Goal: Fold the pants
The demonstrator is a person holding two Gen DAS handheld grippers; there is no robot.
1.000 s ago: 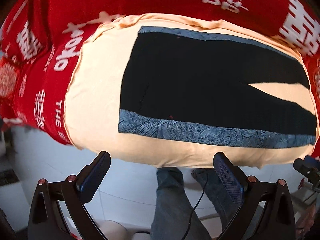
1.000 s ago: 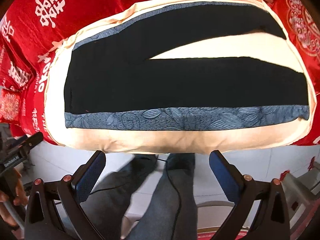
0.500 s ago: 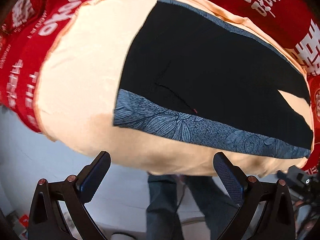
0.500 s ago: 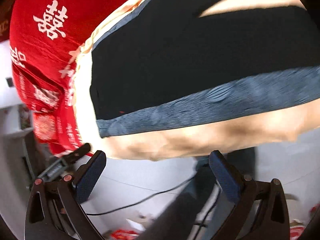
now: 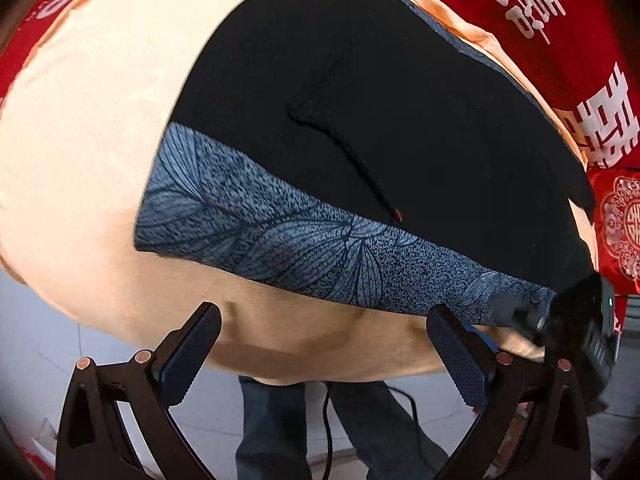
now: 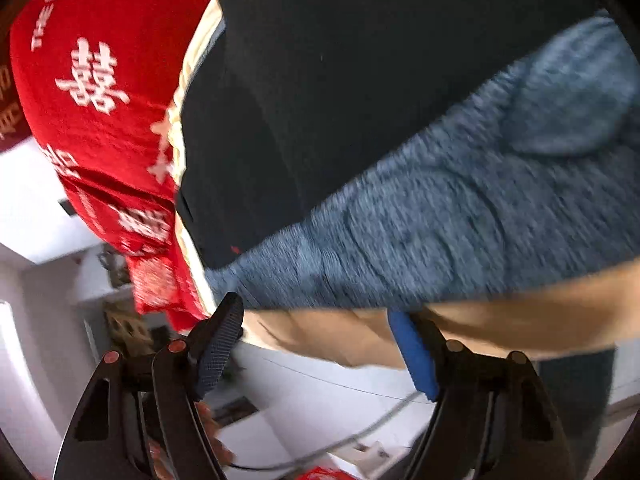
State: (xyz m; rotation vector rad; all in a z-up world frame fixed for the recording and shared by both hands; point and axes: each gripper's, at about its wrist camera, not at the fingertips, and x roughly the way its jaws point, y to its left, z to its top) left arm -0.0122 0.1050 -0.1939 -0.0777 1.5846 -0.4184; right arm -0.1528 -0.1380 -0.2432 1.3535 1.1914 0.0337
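Pants [image 5: 360,128] lie flat & unfolded on the cream sheet [image 5: 80,152], no fold made yet, w/ left hand-held gripper [image 5: 324,356] open & empty, right hand-held gripper [image 6: 316,344] closing near the blue side stripe [image 6: 460,216], nothing pinched.

There is one pair of pants [image 5: 360,100], one peach sheet [image 5: 80,140], one red blanket [image 5: 560,40] and two grippers: left gripper [image 5: 324,354], right gripper [image 6: 320,344].
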